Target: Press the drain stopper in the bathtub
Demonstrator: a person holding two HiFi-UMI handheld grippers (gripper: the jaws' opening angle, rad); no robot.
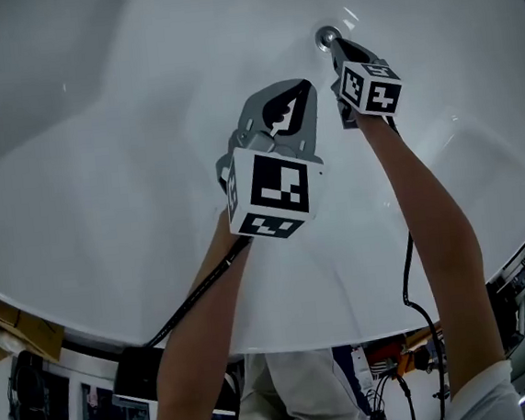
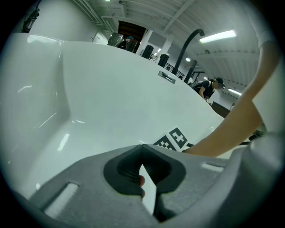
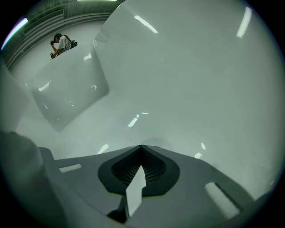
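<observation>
Glossy white bathtub [image 1: 102, 174] under ceiling strip light [image 2: 217, 36]. Right gripper [image 1: 333, 48] closed, tips at drain stopper [image 1: 326, 34]; left gripper [image 1: 305, 85] closed, empty, nearby.

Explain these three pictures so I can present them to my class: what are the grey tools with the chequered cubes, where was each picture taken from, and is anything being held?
There is no robot here. A person holds a two-jaw gripper in each hand, and the chequered cubes are part of those grippers. The head view comes from a camera on the person's head, looking down into a white bathtub. The other two pictures come from cameras riding on each gripper, looking along its own jaws. The left gripper hangs above the tub's surface with its jaws together, holding nothing. The right gripper, also closed and empty, has its tip right at the round metal drain stopper. Whether it is actually pressing the stopper cannot be told.
</observation>
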